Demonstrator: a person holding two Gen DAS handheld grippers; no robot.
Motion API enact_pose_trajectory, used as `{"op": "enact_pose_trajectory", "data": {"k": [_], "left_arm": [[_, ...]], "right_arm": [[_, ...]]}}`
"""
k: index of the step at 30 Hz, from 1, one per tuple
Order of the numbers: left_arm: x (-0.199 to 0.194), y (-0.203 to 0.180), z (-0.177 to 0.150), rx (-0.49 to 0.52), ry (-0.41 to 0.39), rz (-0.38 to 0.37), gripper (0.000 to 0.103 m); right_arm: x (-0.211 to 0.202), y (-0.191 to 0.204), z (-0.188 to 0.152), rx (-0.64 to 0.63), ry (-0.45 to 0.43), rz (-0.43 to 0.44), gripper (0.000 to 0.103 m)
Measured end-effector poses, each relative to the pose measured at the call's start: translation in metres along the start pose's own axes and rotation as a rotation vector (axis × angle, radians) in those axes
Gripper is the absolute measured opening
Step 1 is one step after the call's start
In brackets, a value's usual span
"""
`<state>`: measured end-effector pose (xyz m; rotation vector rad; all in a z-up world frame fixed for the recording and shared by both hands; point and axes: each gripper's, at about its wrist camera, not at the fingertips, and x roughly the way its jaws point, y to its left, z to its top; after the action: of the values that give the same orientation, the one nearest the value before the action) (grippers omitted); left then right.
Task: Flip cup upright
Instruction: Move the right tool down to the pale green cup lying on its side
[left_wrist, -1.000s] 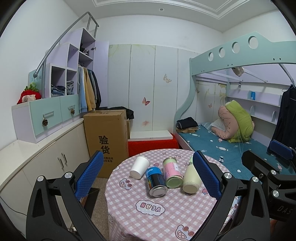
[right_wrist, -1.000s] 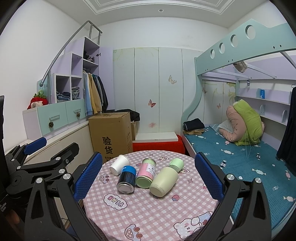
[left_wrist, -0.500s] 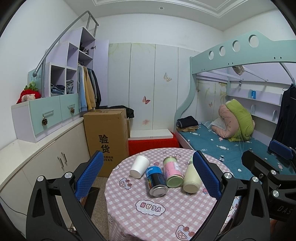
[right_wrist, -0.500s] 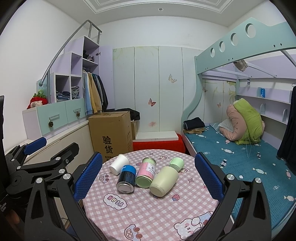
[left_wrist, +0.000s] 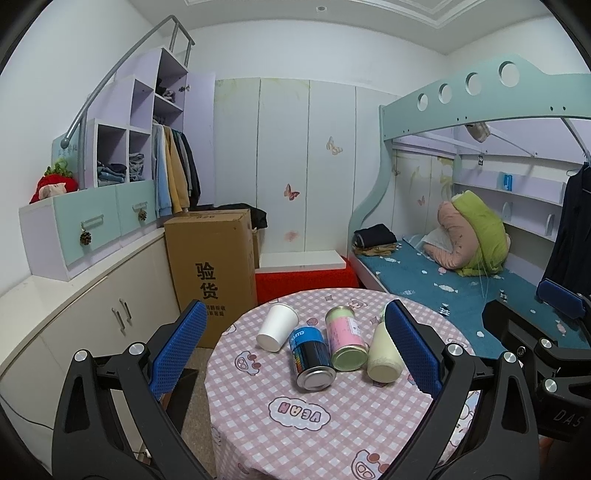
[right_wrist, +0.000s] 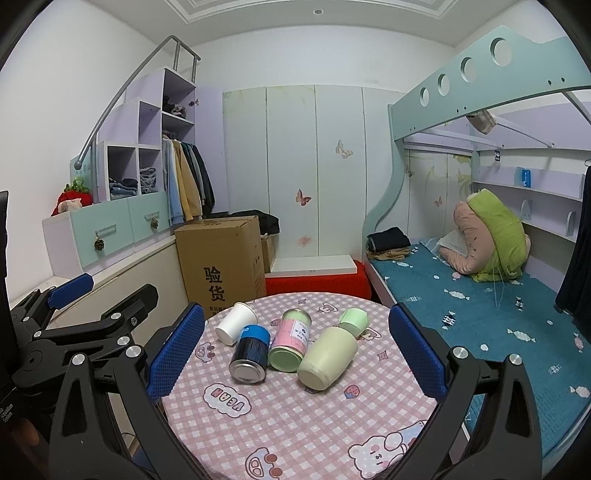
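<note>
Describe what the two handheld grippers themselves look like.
Both the left gripper and right gripper are matte black angular frames with silver bolts, each carrying two flat fingers faced with dimpled blue pads. Partial white lettering shows on both bodies. No sleeves visible.

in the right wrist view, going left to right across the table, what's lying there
white paper cup → blue can → pink canister → pale green bottle, all on their sides on the pink checked tablecloth.
</note>
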<state>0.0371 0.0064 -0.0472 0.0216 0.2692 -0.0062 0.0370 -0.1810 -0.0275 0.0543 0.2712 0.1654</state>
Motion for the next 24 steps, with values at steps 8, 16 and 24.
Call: {"op": "enact_pose_trajectory", "data": {"k": [8,16,24], "left_arm": [[0.017,-0.006,0.001,0.009,0.047,-0.013,0.097],[0.059,-0.022,-0.001,0.020,0.150,-0.049,0.097],[0.121,-0.058,-0.022,0.041,0.293,-0.112,0.097]], "right_arm": [[0.020,-0.011,-0.003,0.016,0.040,-0.001,0.096],[0.051,-0.032,-0.013,0.050,0.103,-0.020,0.096],[0.091,-0.077,-0.034,0.117,0.198,-0.086,0.096]]}}
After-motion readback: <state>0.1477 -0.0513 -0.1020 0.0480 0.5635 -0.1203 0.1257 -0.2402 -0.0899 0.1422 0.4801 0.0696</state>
